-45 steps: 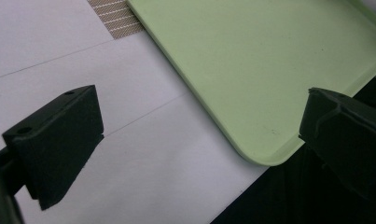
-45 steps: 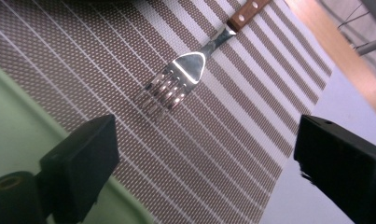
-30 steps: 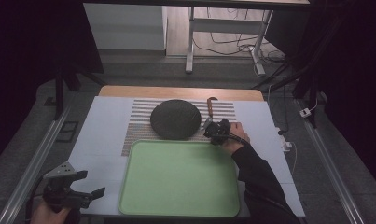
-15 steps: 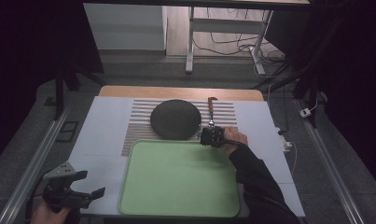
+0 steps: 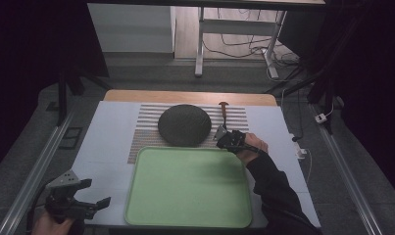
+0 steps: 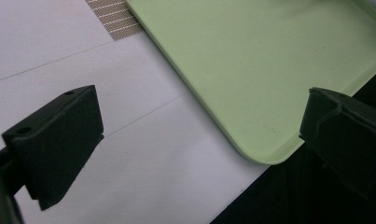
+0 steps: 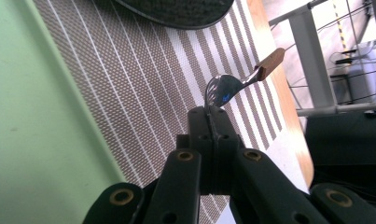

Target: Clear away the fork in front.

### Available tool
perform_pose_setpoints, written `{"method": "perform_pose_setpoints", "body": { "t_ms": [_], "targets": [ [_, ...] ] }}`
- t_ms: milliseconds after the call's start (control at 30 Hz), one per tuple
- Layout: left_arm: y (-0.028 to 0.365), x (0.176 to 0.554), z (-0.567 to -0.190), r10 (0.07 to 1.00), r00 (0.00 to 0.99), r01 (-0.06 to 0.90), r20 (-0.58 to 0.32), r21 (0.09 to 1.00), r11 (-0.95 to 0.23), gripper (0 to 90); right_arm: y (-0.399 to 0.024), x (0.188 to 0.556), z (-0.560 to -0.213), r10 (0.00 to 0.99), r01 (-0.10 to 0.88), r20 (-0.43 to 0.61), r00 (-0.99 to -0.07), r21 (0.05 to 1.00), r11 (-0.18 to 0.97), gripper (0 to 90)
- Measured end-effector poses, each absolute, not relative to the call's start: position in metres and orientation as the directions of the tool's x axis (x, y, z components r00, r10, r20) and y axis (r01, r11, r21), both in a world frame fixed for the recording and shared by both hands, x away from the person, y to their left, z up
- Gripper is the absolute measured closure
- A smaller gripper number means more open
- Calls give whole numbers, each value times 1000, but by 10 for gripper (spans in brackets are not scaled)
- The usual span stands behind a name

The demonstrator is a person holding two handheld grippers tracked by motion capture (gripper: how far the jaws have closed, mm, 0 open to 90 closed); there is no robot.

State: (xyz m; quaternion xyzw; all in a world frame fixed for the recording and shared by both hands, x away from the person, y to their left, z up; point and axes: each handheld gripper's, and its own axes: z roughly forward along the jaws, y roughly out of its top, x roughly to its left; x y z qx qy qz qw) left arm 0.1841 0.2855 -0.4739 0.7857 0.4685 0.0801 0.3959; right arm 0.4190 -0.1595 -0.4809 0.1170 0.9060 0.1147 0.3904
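A metal spoon (image 7: 223, 88) with a wooden handle (image 7: 269, 63) lies over the striped placemat (image 7: 143, 79), handle pointing toward the table's far edge. My right gripper (image 7: 209, 112) is shut on the rim of the spoon's bowl. From above, the right gripper (image 5: 221, 133) sits just right of the dark round plate (image 5: 184, 125) and just beyond the green tray (image 5: 185, 191), with the spoon (image 5: 223, 115) stretching away from it. My left gripper (image 5: 94, 196) hangs open at the near left corner, and in the left gripper view (image 6: 199, 135) its jaws stand wide apart over the white table cover beside the tray's corner (image 6: 255, 154).
The striped placemat (image 5: 146, 132) lies under the plate on the white table cover (image 5: 107, 142). A wooden table edge (image 5: 185, 96) runs along the far side. Metal rails (image 5: 38, 161) flank the table. A cable and plug (image 5: 300, 149) lie at the right edge.
My right hand has shifted slightly along the tray's far edge with the spoon held, and the spoon now points straight away. The left gripper has stayed put.
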Motion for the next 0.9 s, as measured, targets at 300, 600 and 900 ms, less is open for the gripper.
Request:
{"method": "perform_pose_setpoints", "body": {
  "t_ms": [300,600,900],
  "targets": [
    [285,184,-474,791,559,670,-249,698,-253,0,-175,403,-460,433,155,-554,-711,478,865,900],
    [282,185,-473,766,581,662,-275,707,-248,0,-197,385,-443,529,200,-371,-763,644,739,900],
    [272,194,-472,697,646,637,-311,724,-267,0,-219,363,-433,559,240,-200,-805,752,615,900]
  ]
}}
